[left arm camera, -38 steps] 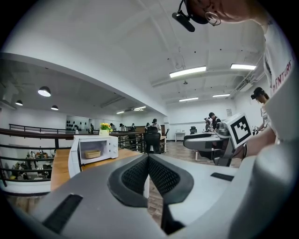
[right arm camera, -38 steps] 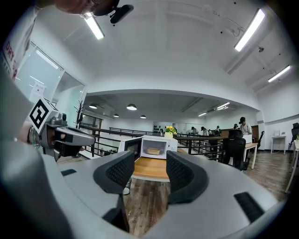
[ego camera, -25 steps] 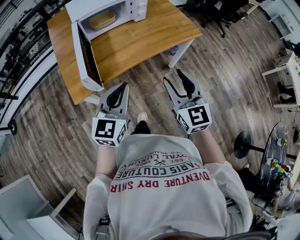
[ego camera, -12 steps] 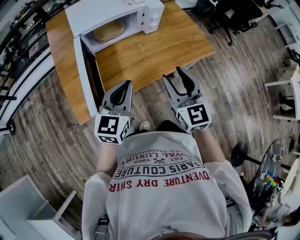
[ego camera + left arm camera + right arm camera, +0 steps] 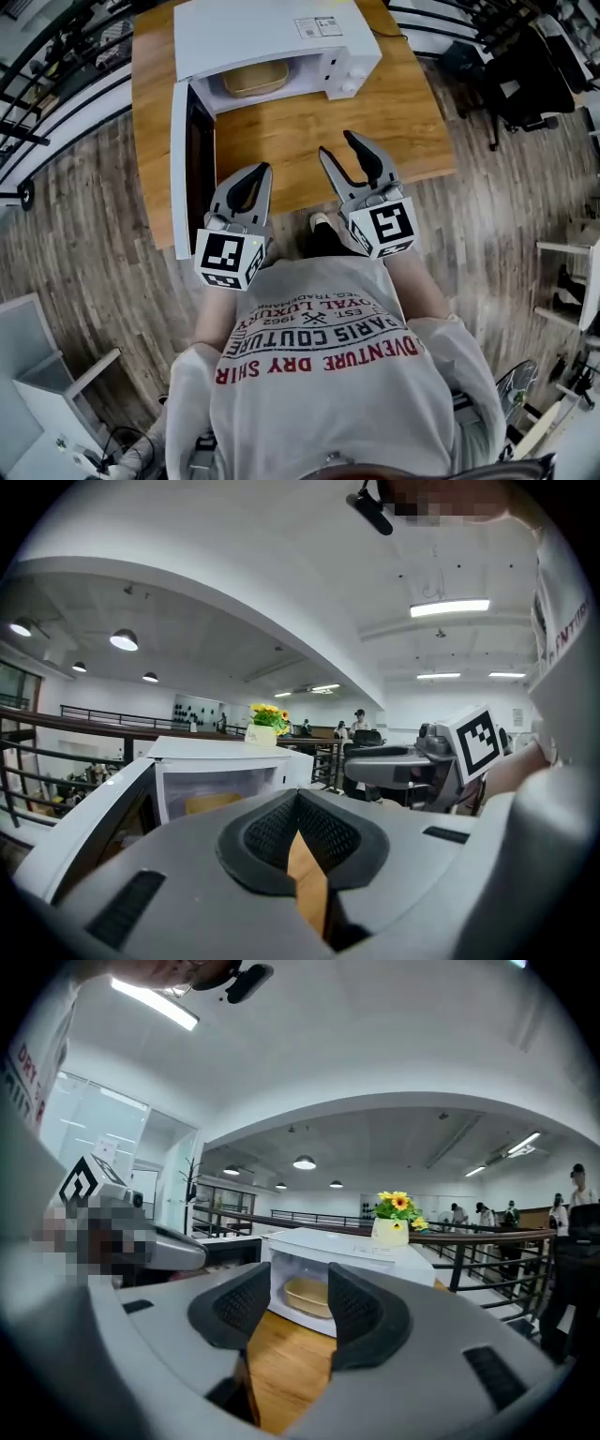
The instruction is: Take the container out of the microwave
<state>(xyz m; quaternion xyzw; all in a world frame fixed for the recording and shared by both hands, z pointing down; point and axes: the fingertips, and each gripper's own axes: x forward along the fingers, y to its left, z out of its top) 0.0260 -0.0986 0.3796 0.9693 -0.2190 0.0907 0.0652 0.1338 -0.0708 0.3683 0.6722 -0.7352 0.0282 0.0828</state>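
Container [image 5: 255, 80] lies in the microwave [image 5: 262, 33], well beyond the right tool [image 5: 338, 146].

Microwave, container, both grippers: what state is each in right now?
Microwave door: swung wide open.
Container: inside the microwave, untouched.
Left gripper: jaws together, nothing between them.
Right gripper: jaws apart, empty.

Bright, even light comes from ceiling strip lights [image 5: 450, 607], shadows are faint, and fisheye distortion bends every view's edges, darkening the corners.
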